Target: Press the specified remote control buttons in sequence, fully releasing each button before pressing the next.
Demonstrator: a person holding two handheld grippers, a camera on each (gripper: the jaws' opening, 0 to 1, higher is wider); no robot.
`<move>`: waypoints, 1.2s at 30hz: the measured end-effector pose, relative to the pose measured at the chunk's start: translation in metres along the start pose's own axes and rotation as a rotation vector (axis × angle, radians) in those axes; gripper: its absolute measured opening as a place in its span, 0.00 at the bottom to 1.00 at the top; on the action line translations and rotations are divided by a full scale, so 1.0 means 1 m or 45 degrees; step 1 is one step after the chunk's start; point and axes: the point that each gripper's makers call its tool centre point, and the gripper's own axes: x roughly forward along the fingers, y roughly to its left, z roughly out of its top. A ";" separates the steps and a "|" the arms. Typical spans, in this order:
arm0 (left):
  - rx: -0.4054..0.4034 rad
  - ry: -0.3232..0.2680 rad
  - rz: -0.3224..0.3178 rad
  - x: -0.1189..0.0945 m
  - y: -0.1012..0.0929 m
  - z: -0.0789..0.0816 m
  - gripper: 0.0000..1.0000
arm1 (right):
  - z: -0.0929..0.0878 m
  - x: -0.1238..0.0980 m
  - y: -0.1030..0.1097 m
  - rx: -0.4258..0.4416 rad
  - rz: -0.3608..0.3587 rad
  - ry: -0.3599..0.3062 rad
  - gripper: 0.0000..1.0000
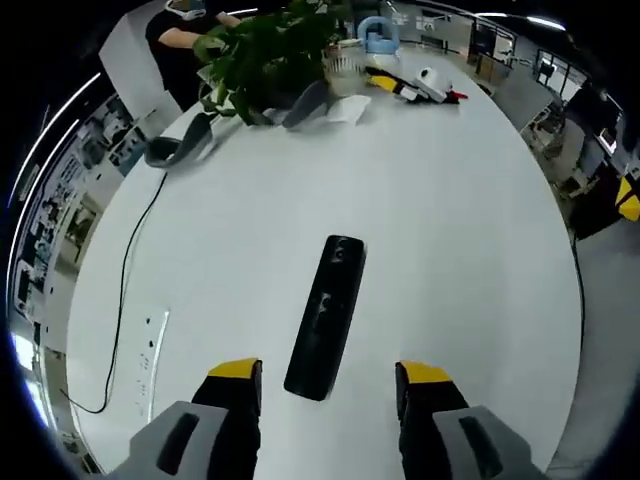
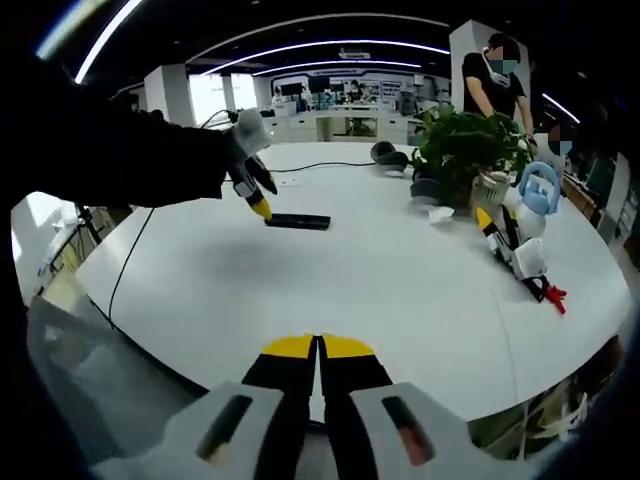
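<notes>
A long black remote (image 1: pixel 325 315) lies flat on the white table (image 1: pixel 450 250), its near end between the yellow tips of my left gripper (image 1: pixel 328 385), which stands open just above the surface. In the right gripper view the same remote (image 2: pixel 297 221) sits far off on the table (image 2: pixel 380 290), with the left gripper (image 2: pixel 262 207) tilted down at its left end, held by a dark sleeve (image 2: pixel 120 155). My right gripper (image 2: pixel 318 350) hovers over the near table edge, jaws together with nothing between them.
A leafy potted plant (image 1: pixel 270 55) (image 2: pixel 465 145) stands at the far side with dark objects beside it. Spare grippers (image 2: pixel 515 240) lie at the right. A black cable (image 1: pixel 125 290) runs to a white power strip (image 1: pixel 148 350). A person (image 2: pixel 490 80) stands behind the plant.
</notes>
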 end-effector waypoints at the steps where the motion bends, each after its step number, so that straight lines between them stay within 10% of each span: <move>1: -0.012 0.005 -0.029 0.004 0.000 0.001 0.57 | -0.001 0.000 0.000 -0.003 0.000 0.005 0.00; 7: -0.050 0.109 -0.149 0.023 -0.009 -0.009 0.54 | -0.003 0.002 0.001 -0.009 0.006 0.027 0.00; 17: -0.022 0.233 -0.082 0.039 0.004 -0.027 0.40 | -0.006 0.003 0.004 -0.024 0.013 0.056 0.00; 36: 0.005 0.246 -0.054 0.037 -0.001 -0.024 0.24 | -0.006 0.002 0.003 -0.029 0.002 0.055 0.00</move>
